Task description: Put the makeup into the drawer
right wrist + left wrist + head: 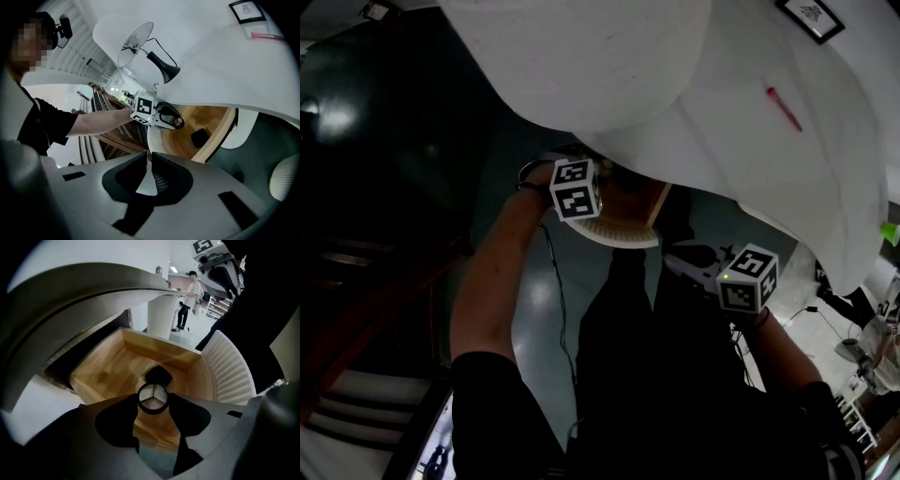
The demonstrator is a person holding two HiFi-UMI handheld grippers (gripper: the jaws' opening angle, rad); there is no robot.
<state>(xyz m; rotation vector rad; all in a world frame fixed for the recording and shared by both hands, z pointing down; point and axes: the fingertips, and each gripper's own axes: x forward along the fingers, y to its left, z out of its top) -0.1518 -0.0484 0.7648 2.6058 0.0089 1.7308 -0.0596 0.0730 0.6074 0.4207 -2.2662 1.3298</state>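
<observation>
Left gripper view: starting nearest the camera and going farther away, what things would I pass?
Round makeup pot → black square case → drawer's wooden back wall → white pillar → standing person.

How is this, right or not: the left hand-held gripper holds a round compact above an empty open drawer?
Not empty: the left gripper view shows a black item in the drawer. The rest stands: the left hand-held gripper holds the round compact above it.

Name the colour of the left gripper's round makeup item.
The round makeup item is black-rimmed with a pale three-part face; left gripper view.
</observation>
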